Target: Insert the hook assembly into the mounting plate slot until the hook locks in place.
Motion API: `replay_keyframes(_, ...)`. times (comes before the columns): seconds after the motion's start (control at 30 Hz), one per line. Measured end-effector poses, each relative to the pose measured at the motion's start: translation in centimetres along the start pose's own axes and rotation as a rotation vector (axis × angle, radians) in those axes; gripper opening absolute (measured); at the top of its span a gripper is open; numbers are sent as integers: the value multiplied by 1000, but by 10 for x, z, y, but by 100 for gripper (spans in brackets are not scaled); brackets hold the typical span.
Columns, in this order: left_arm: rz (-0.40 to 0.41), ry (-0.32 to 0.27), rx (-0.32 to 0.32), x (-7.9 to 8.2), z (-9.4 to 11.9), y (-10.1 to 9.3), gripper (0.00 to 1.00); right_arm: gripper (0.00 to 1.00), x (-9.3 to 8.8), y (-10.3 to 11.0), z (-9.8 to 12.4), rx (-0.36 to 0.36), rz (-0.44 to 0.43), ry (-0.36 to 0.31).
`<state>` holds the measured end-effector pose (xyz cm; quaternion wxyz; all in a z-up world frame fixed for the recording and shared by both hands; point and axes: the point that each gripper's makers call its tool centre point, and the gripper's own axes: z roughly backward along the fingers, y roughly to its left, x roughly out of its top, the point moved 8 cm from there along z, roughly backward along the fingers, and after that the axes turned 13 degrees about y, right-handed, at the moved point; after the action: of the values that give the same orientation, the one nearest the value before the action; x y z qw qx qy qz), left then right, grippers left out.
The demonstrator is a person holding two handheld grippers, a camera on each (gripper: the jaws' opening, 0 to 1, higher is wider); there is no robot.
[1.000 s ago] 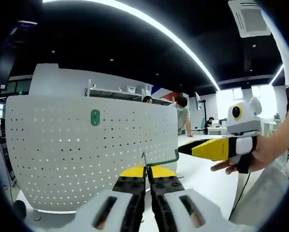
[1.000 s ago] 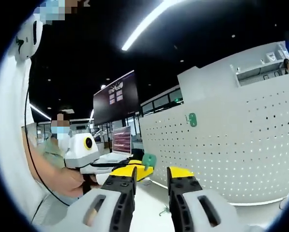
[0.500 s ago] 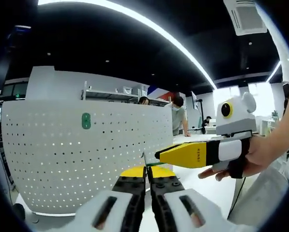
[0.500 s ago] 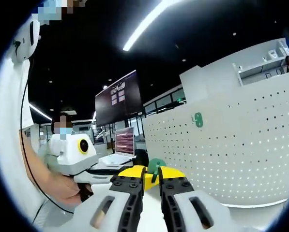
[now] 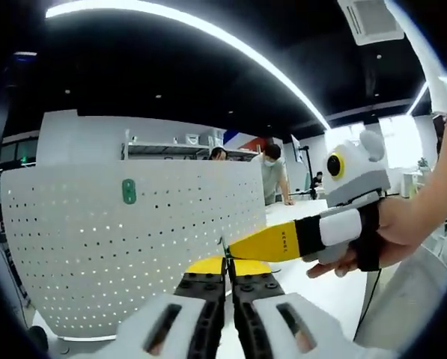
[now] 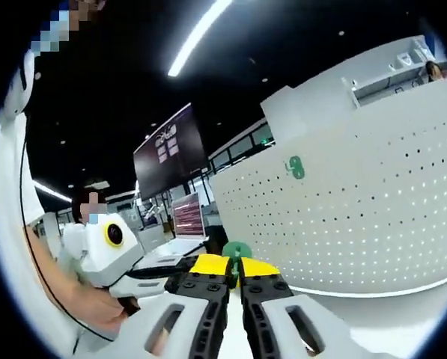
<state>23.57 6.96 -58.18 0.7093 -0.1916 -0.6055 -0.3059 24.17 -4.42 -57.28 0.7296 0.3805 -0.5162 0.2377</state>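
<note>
A: Item one, the pegboard (image 5: 133,247)?
B: White perforated panel, curved by the lens, with regular rows of small round holes, matt finish. A small green mounting plate (image 5: 129,191) with rounded ends and two openings sits on its upper left in the left gripper view; in the right gripper view it is also on the board (image 6: 295,167).

A: Item two, the hook assembly?
B: A thin green wire (image 5: 224,247) rises from the yellow tips of the left gripper (image 5: 224,263), whose jaws are pressed together on it. In the right gripper view a green, rounded plastic piece (image 6: 236,250) stands just above the tips of the right gripper (image 6: 233,264), jaws closed on it. It is well apart from the plate.

A: Item three, to the right?
B: In the left gripper view, the right gripper's yellow wedge-shaped jaw, black and white behind, reaches to the wire, gripped by a hand (image 5: 391,235).
</note>
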Motion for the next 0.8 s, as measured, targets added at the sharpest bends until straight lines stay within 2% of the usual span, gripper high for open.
replay_keyframes(0.2, -15, 15, 7, 2, -1, 0, 1, 1, -2, -2, -1, -13, -82, -3)
replay_keyframes(0.37, -22, 13, 6, 2, -1, -1, 1, 0, -1, 1, 1, -37, -99, 1)
replay_keyframes(0.43, -11, 13, 3, 0, -1, -2, 1, 0, -1, 2, 1, -47, -73, 7)
replay_keyframes(0.8, -24, -7, 2, 3, 0, -2, 2, 0, 2, 2, 3, -39, -99, -15)
